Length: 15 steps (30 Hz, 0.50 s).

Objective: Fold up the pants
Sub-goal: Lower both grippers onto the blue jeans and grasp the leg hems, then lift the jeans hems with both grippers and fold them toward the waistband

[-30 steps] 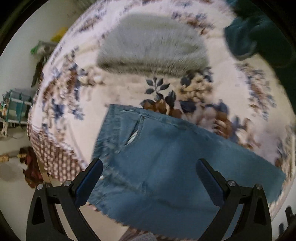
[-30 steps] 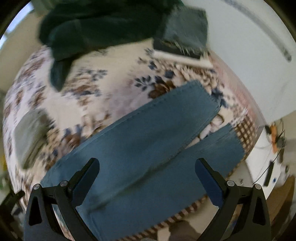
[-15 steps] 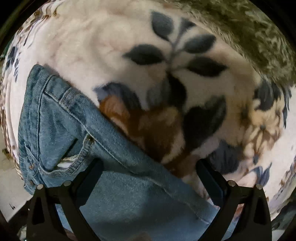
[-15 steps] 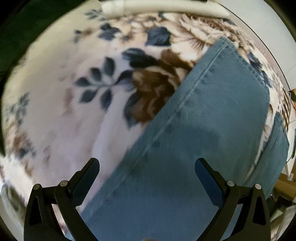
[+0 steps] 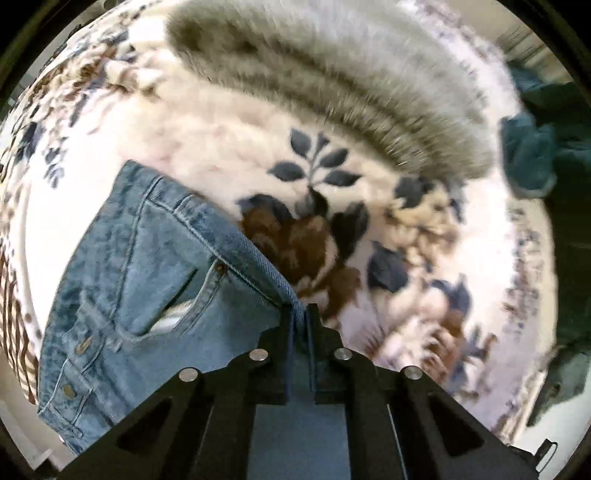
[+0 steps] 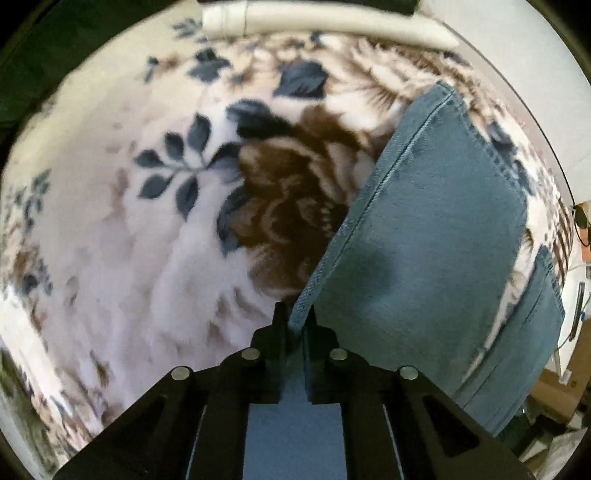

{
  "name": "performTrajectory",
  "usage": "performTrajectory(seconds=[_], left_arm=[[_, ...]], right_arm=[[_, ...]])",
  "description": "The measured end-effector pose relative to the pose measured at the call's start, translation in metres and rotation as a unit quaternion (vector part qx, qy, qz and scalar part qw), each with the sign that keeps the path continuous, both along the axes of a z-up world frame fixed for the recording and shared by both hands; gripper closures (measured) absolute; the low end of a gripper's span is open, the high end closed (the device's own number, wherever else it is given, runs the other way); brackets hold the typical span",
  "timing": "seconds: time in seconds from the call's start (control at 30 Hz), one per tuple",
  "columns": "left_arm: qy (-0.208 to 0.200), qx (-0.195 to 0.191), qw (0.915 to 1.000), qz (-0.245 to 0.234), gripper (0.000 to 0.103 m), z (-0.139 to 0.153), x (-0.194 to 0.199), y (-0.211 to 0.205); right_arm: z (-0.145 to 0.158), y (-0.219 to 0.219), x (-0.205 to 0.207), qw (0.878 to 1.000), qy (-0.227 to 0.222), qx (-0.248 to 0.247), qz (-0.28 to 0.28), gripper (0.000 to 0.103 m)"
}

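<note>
Blue denim pants (image 5: 140,280) lie on a floral fleece blanket (image 5: 369,236). In the left wrist view I see the waistband, a front pocket and rivets; my left gripper (image 5: 298,314) is shut on the far edge of the waist, which rises to its black fingers. In the right wrist view a pant leg (image 6: 436,236) runs away to its hem at the upper right, the second leg (image 6: 524,350) beside it. My right gripper (image 6: 294,314) is shut on that leg's side seam, pinching a lifted fold of denim.
A folded grey fluffy garment (image 5: 332,74) lies beyond the waist on the blanket. Dark green clothes (image 5: 535,147) are heaped at the right. A white tube-like roll (image 6: 325,22) lies along the far edge. The checkered bed border (image 5: 14,310) drops to the floor at the left.
Both grippers came down onto the pants with wide jaws, then shut on the denim edge. The left one has since drawn back, and the cloth edges now rise to the fingers.
</note>
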<state>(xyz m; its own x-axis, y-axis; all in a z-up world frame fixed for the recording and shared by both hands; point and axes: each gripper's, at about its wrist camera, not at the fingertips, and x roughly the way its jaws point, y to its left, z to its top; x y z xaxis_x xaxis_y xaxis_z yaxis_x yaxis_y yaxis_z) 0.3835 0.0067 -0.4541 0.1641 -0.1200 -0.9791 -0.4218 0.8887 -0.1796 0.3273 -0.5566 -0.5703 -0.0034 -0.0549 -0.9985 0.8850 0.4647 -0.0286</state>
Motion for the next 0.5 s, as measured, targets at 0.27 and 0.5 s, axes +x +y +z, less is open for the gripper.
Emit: performTrajectory(seconds=[0.27, 0.5], left_arm=[[-0.066, -0.035, 0.9972, -0.005, 0.100, 0.088, -0.109, 0.045], [0.001, -0.034, 0.9990, 0.031, 0.100, 0.052, -0.213, 0.058]], right_arm=[[0.066, 0.016, -0.101, 0.997, -0.073, 0.008, 0.033, 0.097], [0.126, 0.030, -0.233, 0.993, -0.076, 0.024, 0.085, 0.098]])
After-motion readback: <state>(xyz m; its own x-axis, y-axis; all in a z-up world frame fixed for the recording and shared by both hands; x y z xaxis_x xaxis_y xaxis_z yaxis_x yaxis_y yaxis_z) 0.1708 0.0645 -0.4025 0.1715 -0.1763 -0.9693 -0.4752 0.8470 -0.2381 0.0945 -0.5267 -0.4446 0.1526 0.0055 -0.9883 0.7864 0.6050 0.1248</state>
